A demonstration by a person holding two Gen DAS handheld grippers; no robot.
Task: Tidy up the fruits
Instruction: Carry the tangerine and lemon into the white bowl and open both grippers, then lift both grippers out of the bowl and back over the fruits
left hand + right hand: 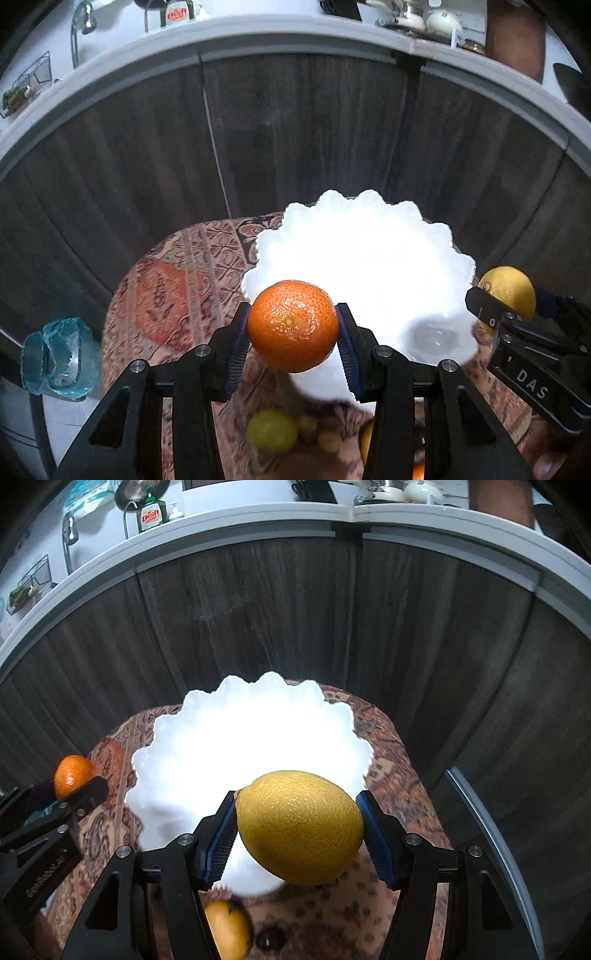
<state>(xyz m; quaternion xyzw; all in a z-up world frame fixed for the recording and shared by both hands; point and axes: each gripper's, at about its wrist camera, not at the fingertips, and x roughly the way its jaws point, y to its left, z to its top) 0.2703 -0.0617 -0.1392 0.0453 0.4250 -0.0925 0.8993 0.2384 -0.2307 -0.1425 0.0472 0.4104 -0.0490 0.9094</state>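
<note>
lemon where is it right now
The lemon is held between the right gripper's fingers, above the near rim of the white bowl. In the left wrist view it shows at the right edge, beside the bowl.

Mandarin (293, 325): bright orange, pitted skin. Lemon (300, 827): yellow. Bowl (369, 236): plain white (glare-washed). Cloth (173, 280): red-brown, ornate dark motifs. Gripper pads (349, 354): blue on black. Cabinet fronts (295, 129): dark wood grain.
</note>
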